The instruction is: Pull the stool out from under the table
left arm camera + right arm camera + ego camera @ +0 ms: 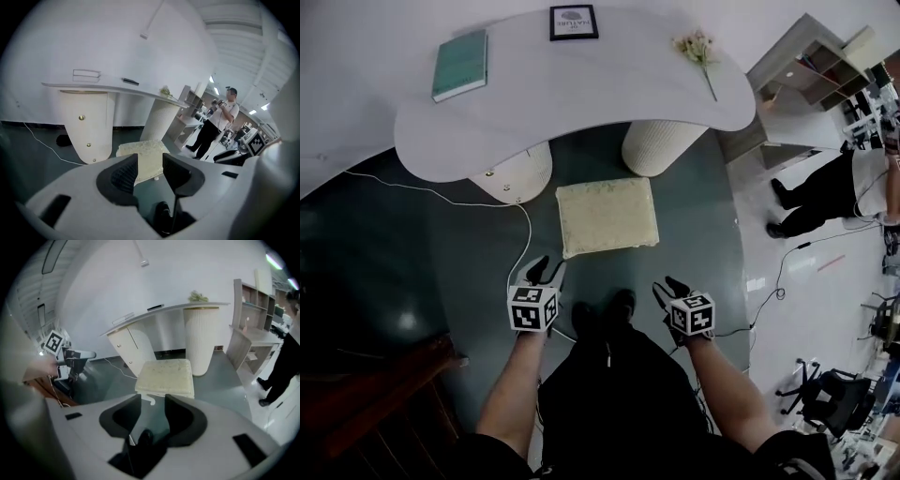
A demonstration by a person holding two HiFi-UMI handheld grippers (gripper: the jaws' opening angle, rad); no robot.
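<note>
A square cream cushioned stool (607,217) stands on the dark floor just in front of the white curved table (581,103), between its two pedestals (517,174) (662,146). My left gripper (546,270) is held short of the stool's near left corner, without touching it. My right gripper (669,286) hovers off its near right corner. The left gripper view shows the stool (143,152) beyond the left gripper (150,165), whose jaws stand apart and empty. The right gripper view has the stool (167,376) ahead of the right gripper (153,411), also open and empty.
On the table lie a teal book (461,64), a framed picture (574,22) and a sprig of flowers (698,47). A white cable (487,202) runs across the floor left of the stool. A person (825,192) stands at right near shelves (806,70). Wooden furniture (375,394) sits at lower left.
</note>
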